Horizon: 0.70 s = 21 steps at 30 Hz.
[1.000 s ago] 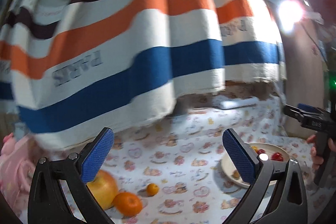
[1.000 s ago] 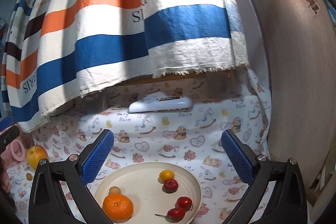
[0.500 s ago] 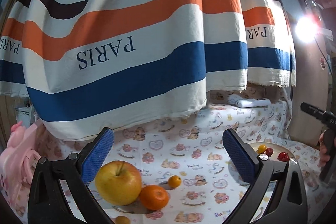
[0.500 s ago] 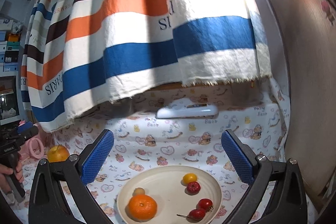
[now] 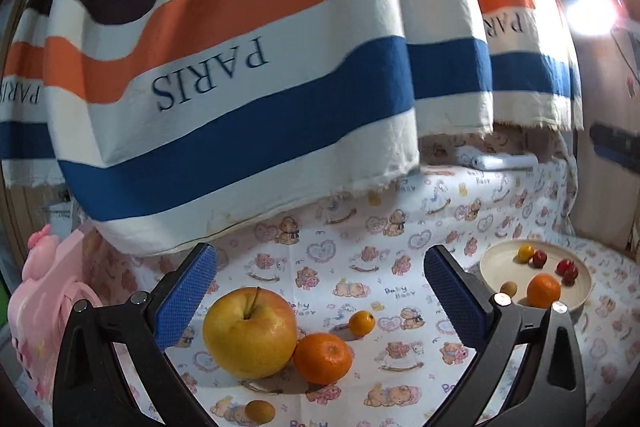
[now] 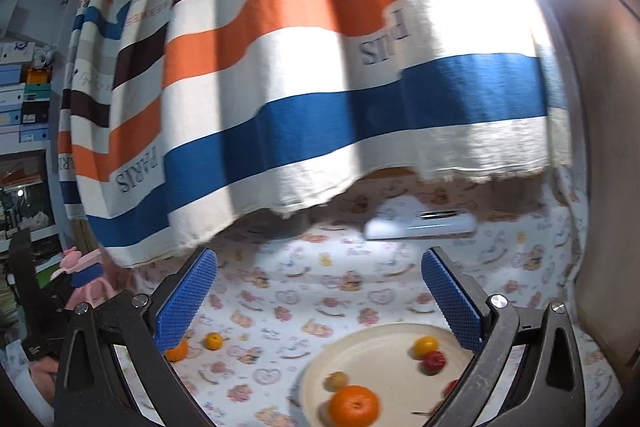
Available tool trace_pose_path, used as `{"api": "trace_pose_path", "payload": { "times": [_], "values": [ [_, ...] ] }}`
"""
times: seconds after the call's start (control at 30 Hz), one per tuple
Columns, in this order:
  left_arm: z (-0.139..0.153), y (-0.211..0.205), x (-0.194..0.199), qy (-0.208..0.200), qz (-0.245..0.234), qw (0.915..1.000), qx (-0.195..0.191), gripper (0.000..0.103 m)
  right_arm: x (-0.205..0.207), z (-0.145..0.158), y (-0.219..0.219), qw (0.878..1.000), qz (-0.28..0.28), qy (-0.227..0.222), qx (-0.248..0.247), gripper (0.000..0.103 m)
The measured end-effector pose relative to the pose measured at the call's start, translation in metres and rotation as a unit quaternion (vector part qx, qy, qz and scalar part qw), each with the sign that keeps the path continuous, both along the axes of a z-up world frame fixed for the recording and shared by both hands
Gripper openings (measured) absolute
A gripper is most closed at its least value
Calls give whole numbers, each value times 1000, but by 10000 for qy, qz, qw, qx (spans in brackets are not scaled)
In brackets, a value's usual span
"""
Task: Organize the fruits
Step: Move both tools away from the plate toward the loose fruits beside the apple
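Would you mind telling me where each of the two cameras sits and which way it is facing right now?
Left wrist: on the left gripper, low over the bear-print cloth, facing the apple and tangerine; its open blue-padded fingers show.
Right wrist: on the right gripper, facing the plate; its open fingers show, with a hand at the left edge.
Shared: striped curtain, plate, tangerine, kumquat.

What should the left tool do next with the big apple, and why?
Probably ease the left tool forward and down so its open jaws come around the apple. The apple sits on the cloth right in front of it, touching a mandarin, while the plate to the right already holds other fruits. Nothing is gripped yet.
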<state>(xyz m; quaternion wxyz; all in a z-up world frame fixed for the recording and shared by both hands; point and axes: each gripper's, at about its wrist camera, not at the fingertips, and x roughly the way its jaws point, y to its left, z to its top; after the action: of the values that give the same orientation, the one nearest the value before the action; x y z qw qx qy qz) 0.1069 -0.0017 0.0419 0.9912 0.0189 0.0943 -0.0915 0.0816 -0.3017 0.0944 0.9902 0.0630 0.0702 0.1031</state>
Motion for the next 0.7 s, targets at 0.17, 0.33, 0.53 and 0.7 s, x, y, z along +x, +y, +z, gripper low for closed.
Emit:
{"api": "trace_pose_path", "payload": {
  "times": [0.17,0.33,0.53,0.7],
  "values": [
    [6,20,-1,-2,209,9993,-296,103,11,-6,33,9994,265,173,-155,103],
    [1,42,12,369,438,9968,-554,103,30,-12,62,9978,416,489,-162,103],
    [-8,55,30,1175,513,9898,-629,103,51,-23,98,9933,635,940,-212,103],
    [-16,58,40,1918,627,9767,-725,103,60,-36,123,9896,774,1128,-436,103]
  ]
}}
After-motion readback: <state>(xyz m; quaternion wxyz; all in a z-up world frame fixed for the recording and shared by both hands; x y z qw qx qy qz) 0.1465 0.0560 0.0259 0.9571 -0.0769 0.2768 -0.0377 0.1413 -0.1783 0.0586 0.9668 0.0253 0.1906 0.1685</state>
